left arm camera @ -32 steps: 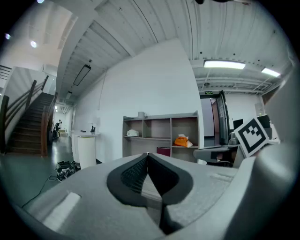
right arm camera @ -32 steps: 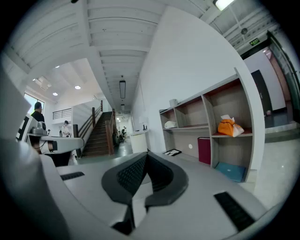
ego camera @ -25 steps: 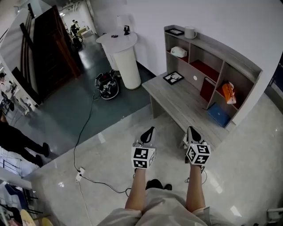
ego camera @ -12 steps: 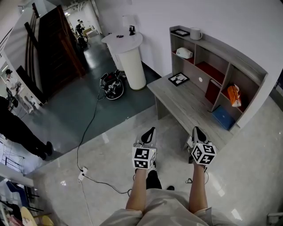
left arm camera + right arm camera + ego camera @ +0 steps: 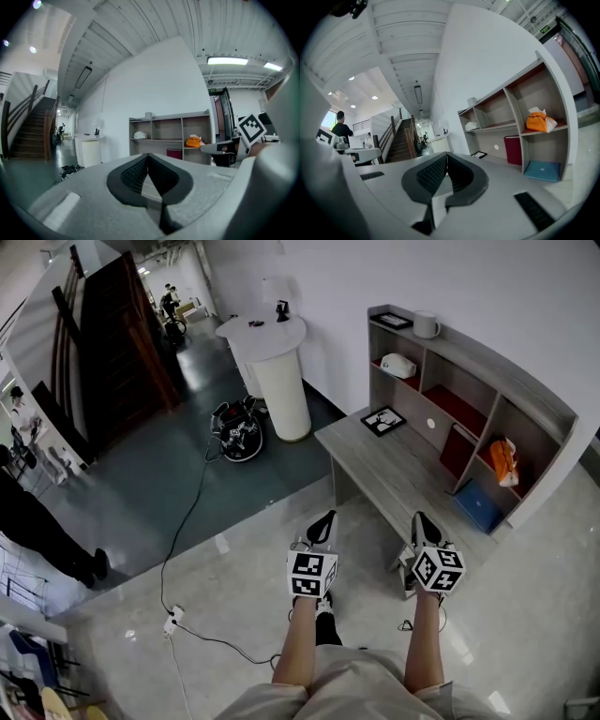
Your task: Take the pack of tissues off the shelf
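The pack of tissues [image 5: 507, 457] is orange with a white tissue poking out. It lies in the right-hand middle compartment of the grey shelf unit [image 5: 487, 367] on the desk [image 5: 394, 474]. It also shows as a small orange pack of tissues [image 5: 193, 140] in the left gripper view and a nearer pack of tissues [image 5: 540, 121] in the right gripper view. My left gripper [image 5: 328, 515] and right gripper [image 5: 420, 517] are held side by side in front of the desk, well short of the shelf. Both are shut and empty, as seen at the left gripper [image 5: 148, 154] and right gripper [image 5: 446, 153].
A red binder [image 5: 457, 448], blue flat item [image 5: 480, 507], white domed object [image 5: 399, 365], mug [image 5: 427, 324] and picture frame [image 5: 384, 420] share the shelf and desk. A white pedestal [image 5: 277, 376], black device [image 5: 239, 432], floor cable [image 5: 187, 512] and a bystander [image 5: 37, 535] are to the left.
In the head view the desk and shelf have slid right and the grippers sit slightly lower and further right. Both grippers stay shut and empty.
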